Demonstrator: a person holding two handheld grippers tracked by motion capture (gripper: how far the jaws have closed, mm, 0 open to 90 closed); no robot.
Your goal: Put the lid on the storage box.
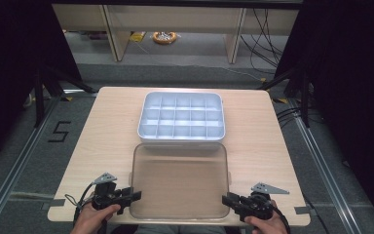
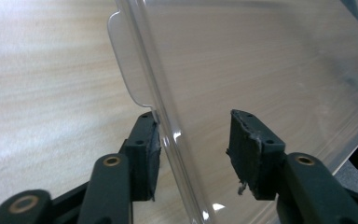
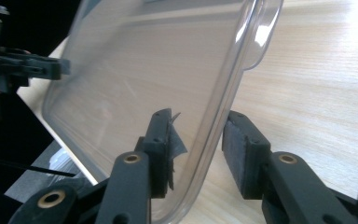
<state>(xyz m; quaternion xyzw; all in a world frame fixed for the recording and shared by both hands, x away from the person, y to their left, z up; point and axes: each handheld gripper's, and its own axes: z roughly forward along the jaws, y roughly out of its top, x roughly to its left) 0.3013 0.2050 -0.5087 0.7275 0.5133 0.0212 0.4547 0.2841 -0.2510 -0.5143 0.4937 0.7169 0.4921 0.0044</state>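
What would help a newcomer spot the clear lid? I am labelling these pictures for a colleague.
Start at the wooden table. In its far half sits a pale tray split into small compartments. Right in front of it, toward the person, is the clear lid, with the left claw and right claw at its near corners. Unlike the tray it is see-through, tinted brownish, and undivided.
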